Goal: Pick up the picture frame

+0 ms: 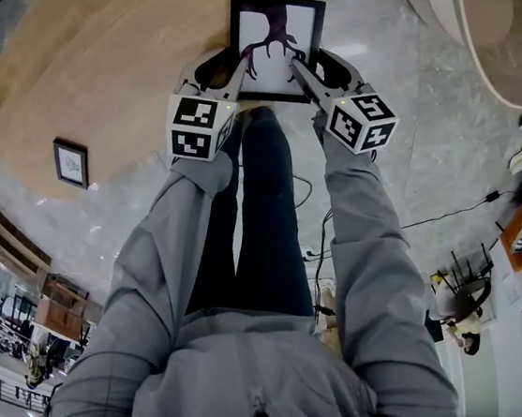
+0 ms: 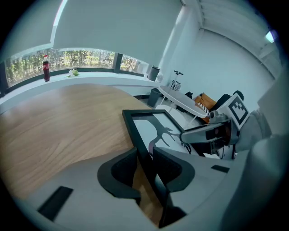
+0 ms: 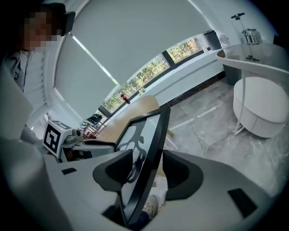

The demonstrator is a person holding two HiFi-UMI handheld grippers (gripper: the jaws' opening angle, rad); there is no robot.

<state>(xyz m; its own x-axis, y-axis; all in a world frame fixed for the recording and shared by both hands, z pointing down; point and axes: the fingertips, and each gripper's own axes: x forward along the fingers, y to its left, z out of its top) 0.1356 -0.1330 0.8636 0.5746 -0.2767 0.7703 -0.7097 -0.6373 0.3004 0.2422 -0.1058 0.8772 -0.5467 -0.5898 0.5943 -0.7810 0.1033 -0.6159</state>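
The picture frame [image 1: 271, 48] is black, with a dark branching print on white, and hangs in front of me over the edge of a round wooden surface [image 1: 100, 60]. My left gripper [image 1: 236, 68] is shut on its left rail; in the left gripper view both pads press that rail [image 2: 145, 162]. My right gripper [image 1: 301, 71] straddles the frame's right edge. In the right gripper view the frame [image 3: 144, 135] stands edge-on between the jaws [image 3: 149, 169], with a gap showing on the outer side, so this gripper is open.
A second small framed picture [image 1: 70, 162] lies on the wooden surface to the left. A large white round tub-like form [image 1: 508, 44] sits at the upper right. A white stool [image 3: 262, 108] stands on the marble floor, and a red bottle [image 2: 45, 67] on the window ledge.
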